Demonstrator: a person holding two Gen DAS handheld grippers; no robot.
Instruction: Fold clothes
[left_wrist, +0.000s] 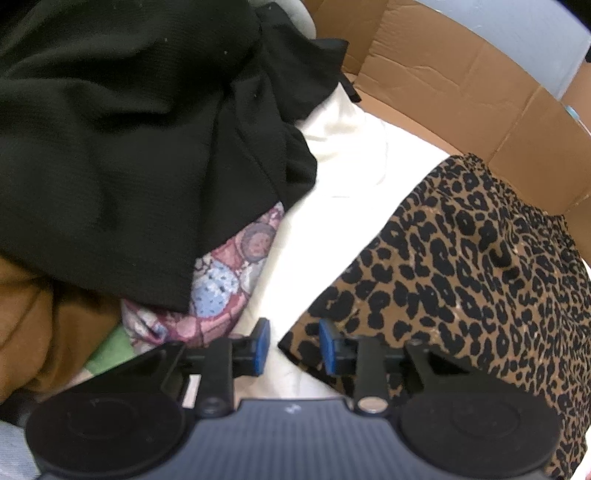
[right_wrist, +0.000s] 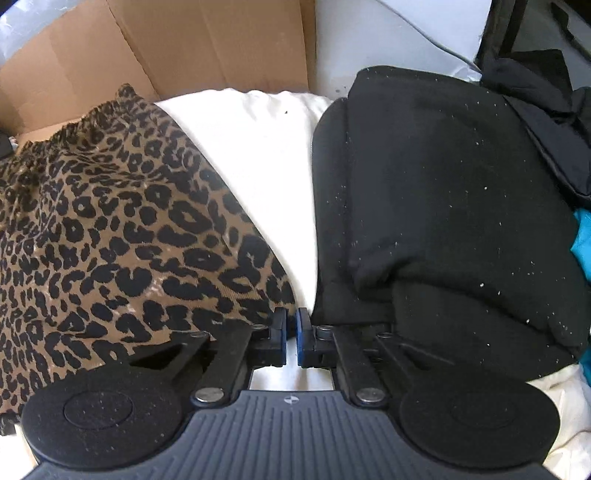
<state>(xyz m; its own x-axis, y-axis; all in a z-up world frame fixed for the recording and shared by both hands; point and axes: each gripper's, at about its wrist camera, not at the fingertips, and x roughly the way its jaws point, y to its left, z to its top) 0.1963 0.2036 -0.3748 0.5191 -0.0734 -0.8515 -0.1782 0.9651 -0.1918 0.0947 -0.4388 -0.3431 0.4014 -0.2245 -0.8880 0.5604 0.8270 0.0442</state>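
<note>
Jaws: right gripper (right_wrist: 291, 338) pinched nearly closed at the near corner of the leopard-print garment (right_wrist: 122, 236); whether cloth is caught I cannot tell. Left gripper (left_wrist: 294, 347) part-spread over the white fabric (left_wrist: 332, 177), that garment's corner against one blue pad (left_wrist: 327, 345), nothing pressed.

Risk: with only a thin hem nipped (or none), a lift would slip and leave the corner crumpled. Thin woven print, gathered far edge, lying flat on smooth white cloth. Beside it a linty black fleece bundle (right_wrist: 443, 192); ribbed black knit (left_wrist: 129, 147) heaped left; creased cardboard box (left_wrist: 461, 92) beyond.
</note>
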